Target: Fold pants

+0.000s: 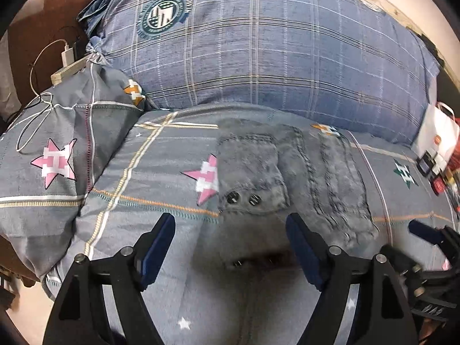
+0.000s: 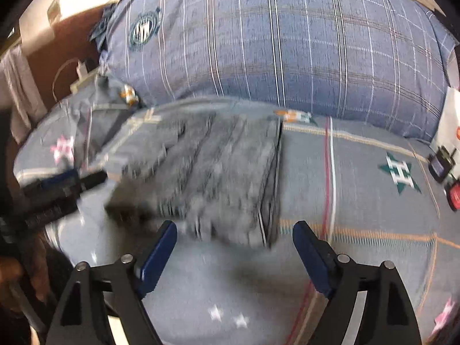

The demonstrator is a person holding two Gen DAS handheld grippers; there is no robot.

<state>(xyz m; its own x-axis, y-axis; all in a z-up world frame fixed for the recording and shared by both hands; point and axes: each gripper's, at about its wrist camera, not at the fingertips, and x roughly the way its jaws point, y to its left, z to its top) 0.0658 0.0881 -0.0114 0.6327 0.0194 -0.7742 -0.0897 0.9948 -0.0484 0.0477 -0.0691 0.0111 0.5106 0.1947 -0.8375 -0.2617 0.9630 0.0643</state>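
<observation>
Jeans [image 1: 290,178], grey denim folded into a compact stack, lie on the star-print bedspread [image 1: 161,172] before a plaid pillow [image 1: 258,51]. Left gripper [image 1: 230,230] and right gripper [image 2: 234,237] hover spread wide, empty. Only the left view shows two buttons [image 1: 243,198]; the right shows the layered fold edge [image 2: 271,189].

Little can be read. The round crest [image 1: 164,15] on the blue plaid pillow [image 1: 287,57] carries ring lettering that stays too small and blurred to make out. On the bedsheet [image 1: 161,178] in front of that pillow, each star bears a blocky "H": a pink star [image 1: 206,178], a green star [image 1: 405,172] and another pink star [image 1: 56,163] on the smaller pillow beside it.
</observation>
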